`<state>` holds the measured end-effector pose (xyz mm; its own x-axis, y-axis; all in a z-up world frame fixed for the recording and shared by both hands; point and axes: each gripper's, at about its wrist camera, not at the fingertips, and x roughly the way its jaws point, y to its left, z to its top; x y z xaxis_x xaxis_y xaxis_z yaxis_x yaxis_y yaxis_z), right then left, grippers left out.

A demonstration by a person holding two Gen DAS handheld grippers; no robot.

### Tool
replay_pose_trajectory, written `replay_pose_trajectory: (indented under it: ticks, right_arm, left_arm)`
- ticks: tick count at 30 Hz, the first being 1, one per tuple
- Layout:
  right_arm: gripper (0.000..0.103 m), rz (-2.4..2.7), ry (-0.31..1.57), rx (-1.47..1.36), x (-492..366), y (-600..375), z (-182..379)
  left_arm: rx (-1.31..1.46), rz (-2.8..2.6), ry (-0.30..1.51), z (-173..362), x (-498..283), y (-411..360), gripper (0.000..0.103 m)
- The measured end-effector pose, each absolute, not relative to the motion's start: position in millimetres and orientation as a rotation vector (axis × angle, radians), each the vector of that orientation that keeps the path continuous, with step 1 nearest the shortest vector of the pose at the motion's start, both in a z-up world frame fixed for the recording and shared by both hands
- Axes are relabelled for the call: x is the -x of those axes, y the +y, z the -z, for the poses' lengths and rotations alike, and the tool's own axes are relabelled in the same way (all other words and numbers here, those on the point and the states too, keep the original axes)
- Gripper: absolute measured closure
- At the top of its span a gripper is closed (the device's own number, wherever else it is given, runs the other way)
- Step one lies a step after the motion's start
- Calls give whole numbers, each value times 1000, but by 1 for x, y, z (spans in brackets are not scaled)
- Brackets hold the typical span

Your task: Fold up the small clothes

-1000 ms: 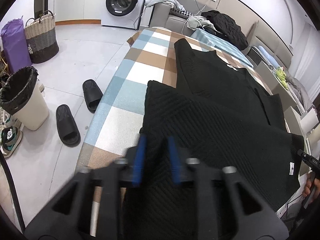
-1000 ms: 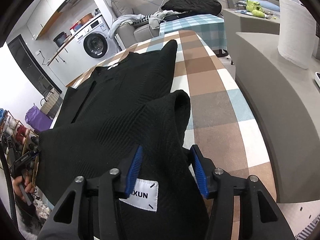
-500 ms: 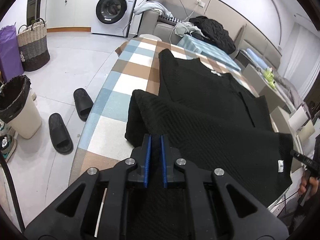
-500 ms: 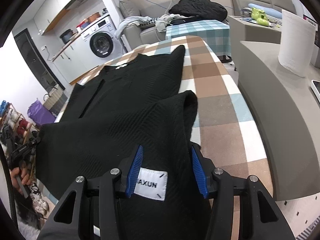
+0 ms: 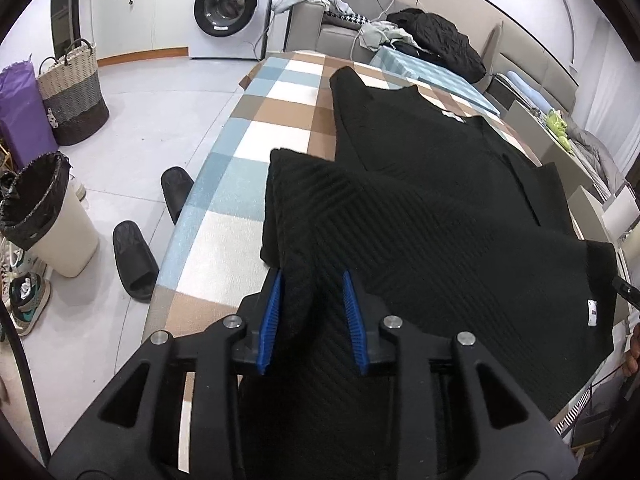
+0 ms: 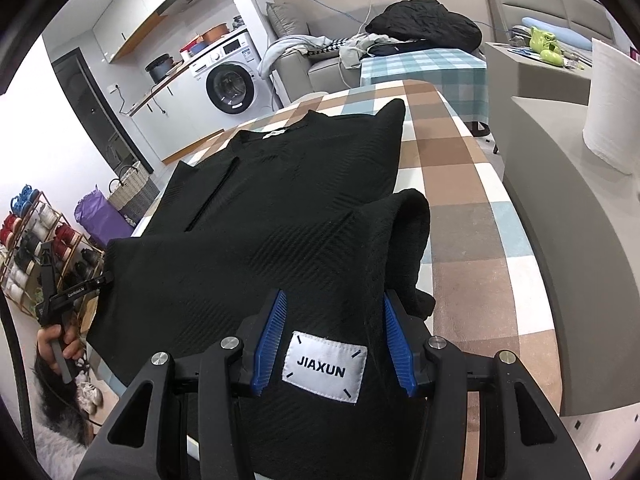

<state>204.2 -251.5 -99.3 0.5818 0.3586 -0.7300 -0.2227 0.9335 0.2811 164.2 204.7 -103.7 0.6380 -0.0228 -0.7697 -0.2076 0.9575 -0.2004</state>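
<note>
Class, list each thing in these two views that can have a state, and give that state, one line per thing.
Black sweater: spread on the checked table, bottom hem folded up.
Left gripper: jaws just opened, hem between them.
Right gripper: jaws apart, labelled hem between them.
Washing machine: door shut.
Bin: open, lined.

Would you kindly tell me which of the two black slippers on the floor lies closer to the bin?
The slipper nearer the camera, beside the bin; the other slipper lies by the table.

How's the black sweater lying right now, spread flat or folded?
Partly folded. The black sweater's near part is doubled over its upper body on the checked table, with a rolled fold edge at each side; collar end lies flat.
</note>
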Motion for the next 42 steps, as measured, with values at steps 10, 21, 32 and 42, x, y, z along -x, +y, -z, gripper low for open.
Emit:
replay_pose_trajectory:
  ticks: [10,21,32,42]
  right_arm:
    - [98,-254,712,-143,-221,-258,75]
    - [98,-146,737,-261,-304,-267,78]
    - [75,-221,902,-330,-276,-286,116]
    - [98,-223,732,-267,-259,-281,88]
  left_arm:
    - [301,-110,729,65,-173,217,99]
    - [313,-149,769,70,-259,235,98]
    - [353,-139,878,107,-241,236,75]
    - [333,-156,781,89,-218,230,99]
